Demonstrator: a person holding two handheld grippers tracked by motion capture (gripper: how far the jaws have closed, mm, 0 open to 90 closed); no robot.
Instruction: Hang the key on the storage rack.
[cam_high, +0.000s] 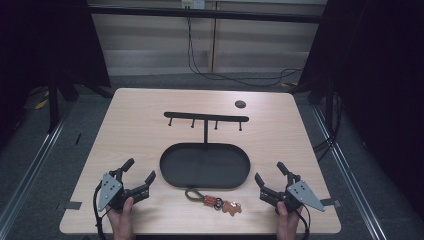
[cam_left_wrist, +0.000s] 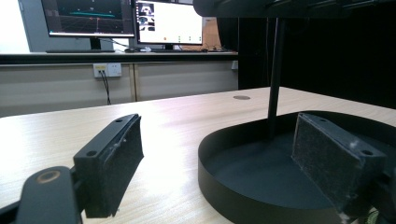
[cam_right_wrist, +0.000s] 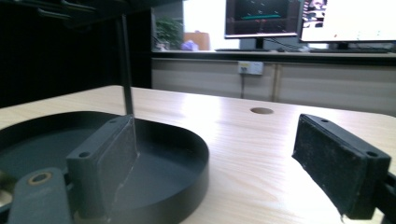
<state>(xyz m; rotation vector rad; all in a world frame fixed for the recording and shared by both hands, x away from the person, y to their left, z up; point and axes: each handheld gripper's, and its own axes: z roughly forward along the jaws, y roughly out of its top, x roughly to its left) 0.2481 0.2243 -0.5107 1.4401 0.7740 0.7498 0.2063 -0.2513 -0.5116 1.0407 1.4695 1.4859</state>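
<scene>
A round dark grommet hole (cam_high: 240, 104) sits in the light wooden table (cam_high: 135, 125) (far right corner); beyond, two lit computer monitors (cam_left_wrist: 121, 18) stand above a white wall socket (cam_left_wrist: 107, 70).

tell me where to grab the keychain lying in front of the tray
Judging by its pose, grip the olive cord loop of the keychain, coming from above. It lies flat and clear of the tray, thinner than the red clip and brown charm.

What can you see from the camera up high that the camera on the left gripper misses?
The high view alone has the keychain lying on the table in front of the tray, both grippers, left and right, and the hook bar. The left gripper view alone has the monitors and a wall socket. Both share the black tray, its post and the table.
</scene>
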